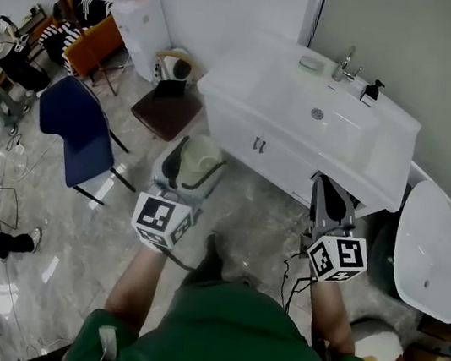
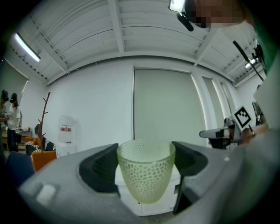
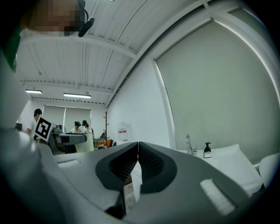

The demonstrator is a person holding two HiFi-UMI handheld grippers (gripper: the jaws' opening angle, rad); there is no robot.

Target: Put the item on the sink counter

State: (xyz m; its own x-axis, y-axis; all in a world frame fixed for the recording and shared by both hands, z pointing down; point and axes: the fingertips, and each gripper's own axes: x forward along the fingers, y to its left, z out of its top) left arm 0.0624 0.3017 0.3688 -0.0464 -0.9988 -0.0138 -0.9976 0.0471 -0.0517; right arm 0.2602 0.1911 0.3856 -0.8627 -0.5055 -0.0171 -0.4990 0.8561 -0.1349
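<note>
Pinching the pale green dimpled cup [image 2: 145, 175] upright between its jaws, the left gripper [image 1: 197, 160] is holding it at centre frame, just short of the white sink counter [image 1: 388, 155] lying ahead toward upper right. The right gripper [image 3: 138, 159], jaws pressed together on nothing, is hovering nearer that counter. The water dispenser [image 1: 142, 16] is showing a red label too small to read.

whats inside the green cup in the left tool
Nothing shows inside the green cup held by the left tool: its see-through wall looks empty. The dimples blur the base, which stays unclear.
</note>
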